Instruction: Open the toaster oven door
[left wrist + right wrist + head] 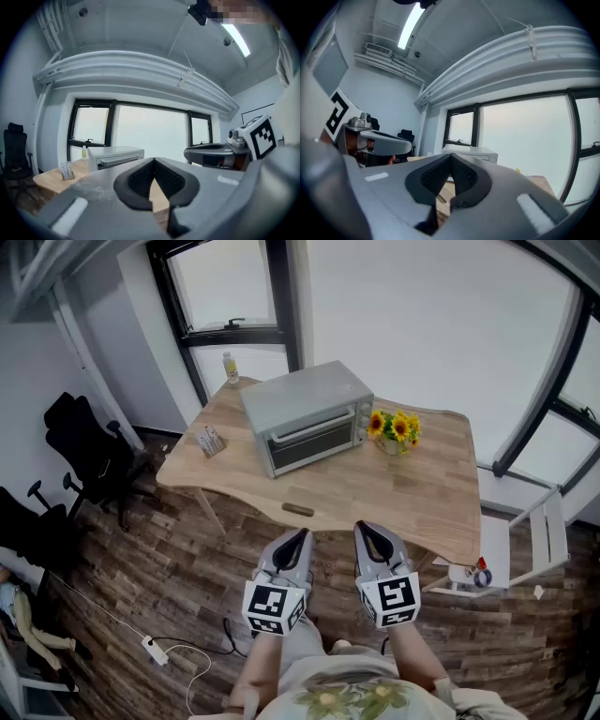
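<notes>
A grey toaster oven [307, 415] stands on the wooden table [422, 493], its door closed with a bar handle across the top. It also shows small in the left gripper view as the toaster oven [115, 156] and in the right gripper view as the toaster oven [471, 153]. My left gripper [299, 538] and right gripper [366, 531] are held side by side in front of the table's near edge, well short of the oven. Both are shut with nothing between the jaws. The left gripper [153, 161] and right gripper [451, 158] point toward the table.
A pot of yellow flowers [395, 428] stands right of the oven. A small bottle [230, 368] and a little rack [210, 440] sit on the table's left part. A small brown object [298, 510] lies near the front edge. Black chairs [84, 442] stand left, a white folding stand [525, 545] right.
</notes>
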`<control>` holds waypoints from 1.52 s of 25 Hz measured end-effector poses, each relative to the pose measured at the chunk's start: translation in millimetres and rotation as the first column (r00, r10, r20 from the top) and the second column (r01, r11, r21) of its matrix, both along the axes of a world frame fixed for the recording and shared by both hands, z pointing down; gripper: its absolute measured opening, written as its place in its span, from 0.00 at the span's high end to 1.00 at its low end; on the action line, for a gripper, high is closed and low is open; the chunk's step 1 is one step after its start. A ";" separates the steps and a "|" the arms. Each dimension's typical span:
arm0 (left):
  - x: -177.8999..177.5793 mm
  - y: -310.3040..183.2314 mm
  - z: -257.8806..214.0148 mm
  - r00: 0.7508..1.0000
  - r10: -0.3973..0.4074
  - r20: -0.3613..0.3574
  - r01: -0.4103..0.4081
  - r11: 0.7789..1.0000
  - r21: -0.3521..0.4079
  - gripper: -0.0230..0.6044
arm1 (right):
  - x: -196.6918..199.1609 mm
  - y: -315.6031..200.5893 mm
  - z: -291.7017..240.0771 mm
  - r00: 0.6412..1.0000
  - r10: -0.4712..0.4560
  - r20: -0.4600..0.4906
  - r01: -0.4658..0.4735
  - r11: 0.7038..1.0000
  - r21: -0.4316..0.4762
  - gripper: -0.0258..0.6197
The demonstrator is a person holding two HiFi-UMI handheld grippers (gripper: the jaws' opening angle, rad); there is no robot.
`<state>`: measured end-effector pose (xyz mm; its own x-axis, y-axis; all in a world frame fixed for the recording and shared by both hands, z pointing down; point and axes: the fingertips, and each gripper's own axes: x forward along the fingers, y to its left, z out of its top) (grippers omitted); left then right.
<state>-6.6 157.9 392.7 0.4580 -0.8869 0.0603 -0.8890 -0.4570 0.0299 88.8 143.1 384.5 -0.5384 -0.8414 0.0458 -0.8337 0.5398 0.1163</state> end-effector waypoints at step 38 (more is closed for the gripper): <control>-106.1 -264.6 31.0 0.990 0.138 0.021 -0.135 0.985 -0.111 0.96 | -120.5 -296.5 58.3 0.746 -0.235 -0.623 0.213 0.971 -0.112 0.59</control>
